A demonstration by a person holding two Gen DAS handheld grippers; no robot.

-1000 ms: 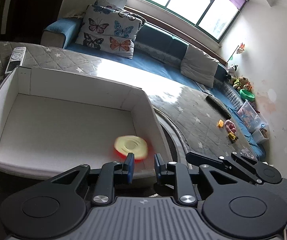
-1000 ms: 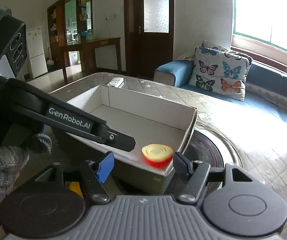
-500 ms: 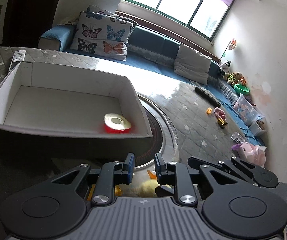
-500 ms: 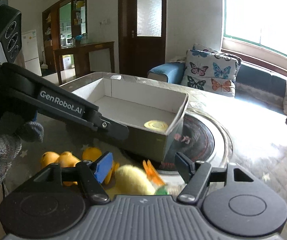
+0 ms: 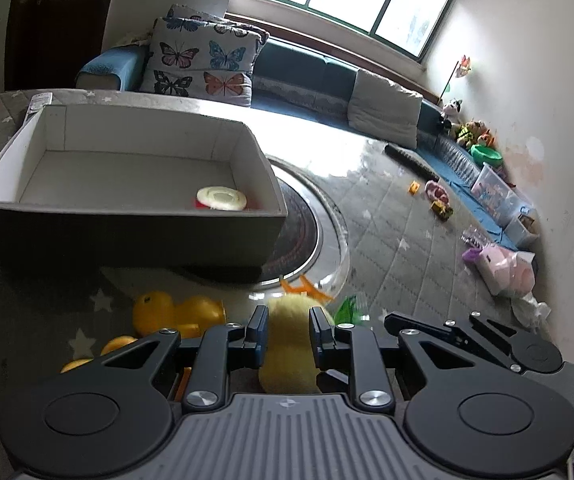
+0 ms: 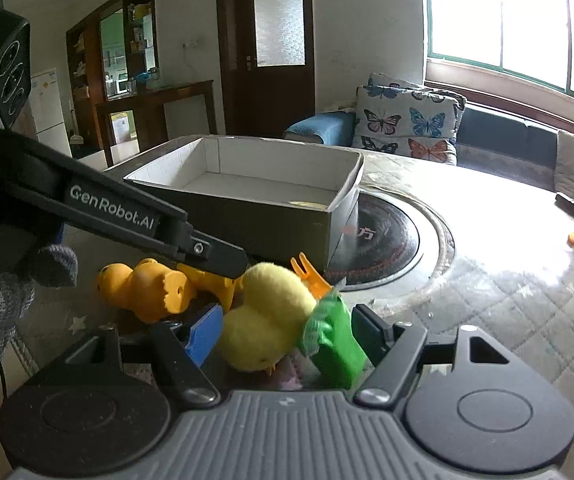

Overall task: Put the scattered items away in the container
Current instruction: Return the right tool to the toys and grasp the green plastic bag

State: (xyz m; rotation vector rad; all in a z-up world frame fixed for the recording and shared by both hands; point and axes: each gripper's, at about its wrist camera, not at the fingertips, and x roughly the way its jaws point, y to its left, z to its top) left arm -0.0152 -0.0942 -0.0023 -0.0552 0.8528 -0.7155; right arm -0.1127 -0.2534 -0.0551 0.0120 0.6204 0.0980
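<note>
Now: both grippers came down from the box [image 5: 127, 216] to the toys.
Red and cream disc [image 5: 221, 199]: already inside, near right corner.
Left gripper [image 5: 285, 330]: open, fluffy yellow duck [image 5: 287, 344] between its fingers, not squeezed.
Right gripper [image 6: 287, 330]: wide open around it too.
Next: grab duck.

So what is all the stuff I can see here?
box: one, white inside, on the quilted mat
round toy: one, cream and red, in the box
fluffy duck: one, yellow, in front of the box
rubber ducks: a few, orange-yellow, beside it
butterfly cushions: two, on the blue sofa
left gripper: black, open around the fluffy duck
right gripper: black, blue pad, open around the duck
</note>
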